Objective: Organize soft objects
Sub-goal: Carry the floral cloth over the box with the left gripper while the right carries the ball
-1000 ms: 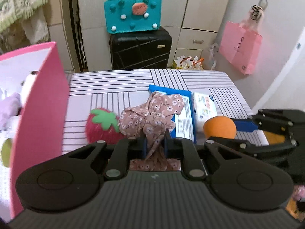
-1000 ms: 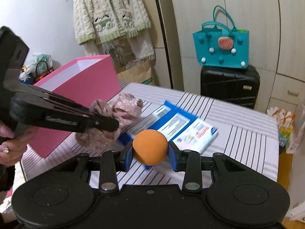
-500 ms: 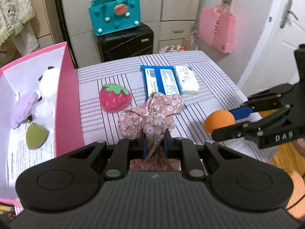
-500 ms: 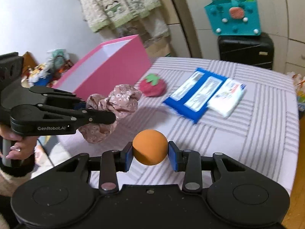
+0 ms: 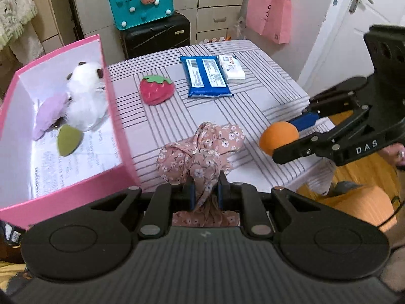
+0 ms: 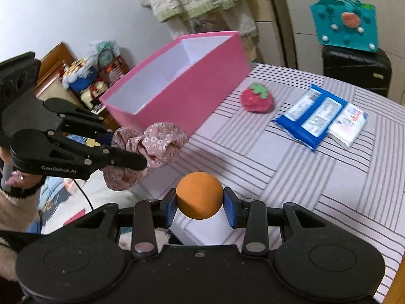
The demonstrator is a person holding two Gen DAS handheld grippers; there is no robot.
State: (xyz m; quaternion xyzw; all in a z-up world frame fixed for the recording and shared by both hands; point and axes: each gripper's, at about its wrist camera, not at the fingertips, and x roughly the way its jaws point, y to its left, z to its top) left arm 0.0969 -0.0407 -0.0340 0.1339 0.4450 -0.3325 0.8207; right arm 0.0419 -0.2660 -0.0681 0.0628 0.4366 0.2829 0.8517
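Mid-carry: my left gripper [image 5: 205,193] clamps scrunchie [image 5: 202,149], right gripper [image 6: 200,206] grips ball [image 6: 199,194]. Next: over pink box [image 5: 115,126], release.

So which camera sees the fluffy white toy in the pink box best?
The left wrist view. It looks down into the pink box, so the white plush toy shows clearly beside a purple one. The right wrist view sees only the box's outside and bare inner walls; the toy is hidden.
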